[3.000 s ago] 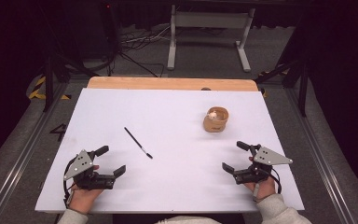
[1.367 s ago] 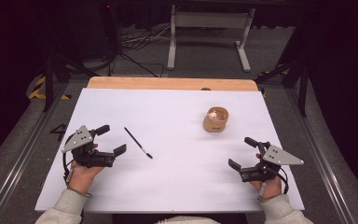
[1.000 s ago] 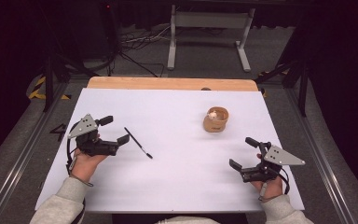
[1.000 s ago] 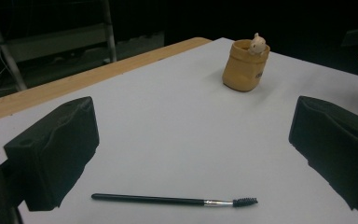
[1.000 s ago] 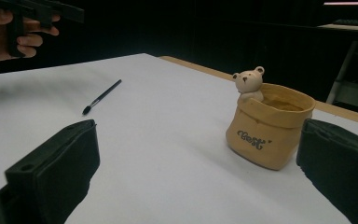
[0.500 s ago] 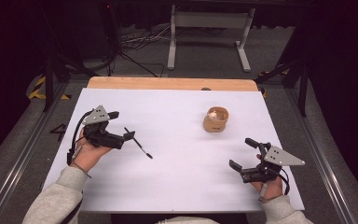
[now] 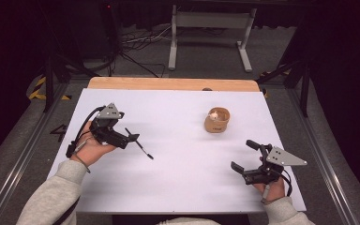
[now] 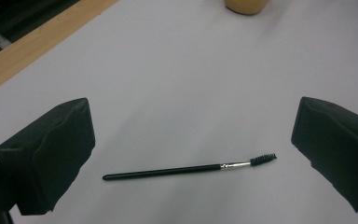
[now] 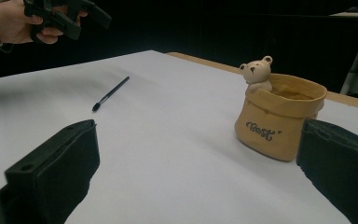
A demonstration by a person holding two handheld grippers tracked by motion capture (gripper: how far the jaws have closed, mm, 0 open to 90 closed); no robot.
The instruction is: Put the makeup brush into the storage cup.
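White table (image 7: 187, 183): brush (image 8: 186, 170) lies between left gripper's (image 8: 191, 154) spread jaws.

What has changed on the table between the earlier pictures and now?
The left gripper moved forward from the near edge of the table to the brush, its jaws open on either side of it, not yet gripping. The right gripper shifted slightly to the right, still open. The brush and the bear pot stayed in place.
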